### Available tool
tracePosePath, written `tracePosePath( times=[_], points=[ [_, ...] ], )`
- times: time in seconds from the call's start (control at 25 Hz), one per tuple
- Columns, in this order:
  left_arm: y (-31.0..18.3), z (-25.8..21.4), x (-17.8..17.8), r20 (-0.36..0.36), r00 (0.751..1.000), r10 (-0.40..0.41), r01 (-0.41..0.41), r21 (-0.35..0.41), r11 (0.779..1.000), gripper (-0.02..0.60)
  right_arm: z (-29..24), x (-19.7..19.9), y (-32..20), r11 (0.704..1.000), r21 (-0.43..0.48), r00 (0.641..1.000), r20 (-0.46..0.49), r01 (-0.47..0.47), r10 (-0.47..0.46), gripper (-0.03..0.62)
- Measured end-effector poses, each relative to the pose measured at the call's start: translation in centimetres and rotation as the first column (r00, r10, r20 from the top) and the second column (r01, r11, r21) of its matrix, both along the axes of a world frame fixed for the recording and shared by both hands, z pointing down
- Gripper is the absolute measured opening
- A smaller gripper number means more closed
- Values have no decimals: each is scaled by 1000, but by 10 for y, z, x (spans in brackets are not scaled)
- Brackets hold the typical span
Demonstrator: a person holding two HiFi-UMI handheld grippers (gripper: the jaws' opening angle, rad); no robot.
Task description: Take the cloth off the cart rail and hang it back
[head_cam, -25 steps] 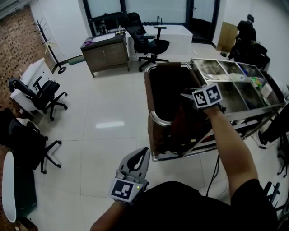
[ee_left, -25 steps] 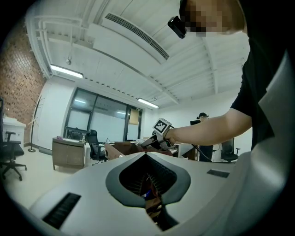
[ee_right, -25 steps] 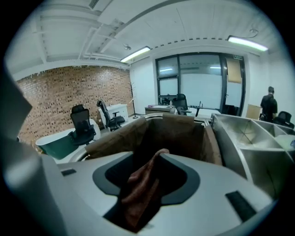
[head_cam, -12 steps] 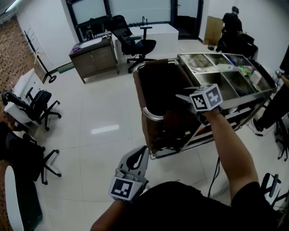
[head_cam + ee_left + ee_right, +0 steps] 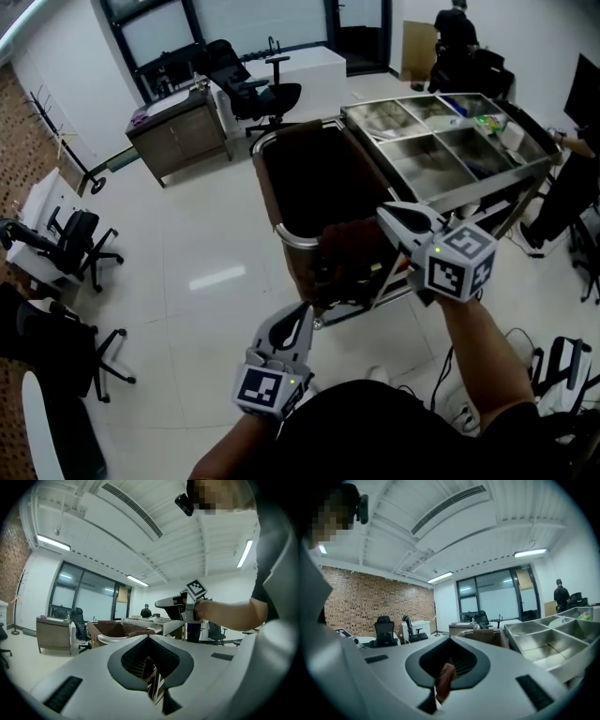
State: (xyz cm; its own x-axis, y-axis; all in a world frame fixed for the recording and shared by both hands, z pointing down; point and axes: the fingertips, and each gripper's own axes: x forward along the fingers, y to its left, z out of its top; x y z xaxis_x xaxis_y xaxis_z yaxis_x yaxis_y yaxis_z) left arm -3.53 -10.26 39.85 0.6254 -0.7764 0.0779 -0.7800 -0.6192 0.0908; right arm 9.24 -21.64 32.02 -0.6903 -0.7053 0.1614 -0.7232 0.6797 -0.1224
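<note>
no letters, numbers, brands or signs legible in any view.
only printed marks: black-and-white square patterns on the marker cube of the left gripper and on the marker cube of the right gripper. these are block patterns, no characters.
anything else printed is too small or blurred to read.

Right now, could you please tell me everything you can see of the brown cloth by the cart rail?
The cloth is dark brown, soft fabric, limp and bunched in folds. It hangs at the near end of the cart, by the curved metal rail. The right gripper pinches a fold; its jaws have just closed on it, and a brown tip shows between them in the right gripper view. Whether it rests on the rail I cannot tell.
</note>
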Motion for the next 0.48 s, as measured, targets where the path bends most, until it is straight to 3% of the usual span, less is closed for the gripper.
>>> tracePosePath(
  times=[0.16,0.28,0.48],
  points=[
    [1,-3,18,10,1000,29,-29,10,1000,0,-9,16,43,999,47,997,77,-19,15,6],
    [-1,-5,30,12,999,42,-42,20,999,0,-7,31,70,994,90,995,84,-61,54,6],
    [-6,-8,42,12,999,46,-46,35,998,0,42,42,101,994,30,992,72,-107,104,6]
  ],
)
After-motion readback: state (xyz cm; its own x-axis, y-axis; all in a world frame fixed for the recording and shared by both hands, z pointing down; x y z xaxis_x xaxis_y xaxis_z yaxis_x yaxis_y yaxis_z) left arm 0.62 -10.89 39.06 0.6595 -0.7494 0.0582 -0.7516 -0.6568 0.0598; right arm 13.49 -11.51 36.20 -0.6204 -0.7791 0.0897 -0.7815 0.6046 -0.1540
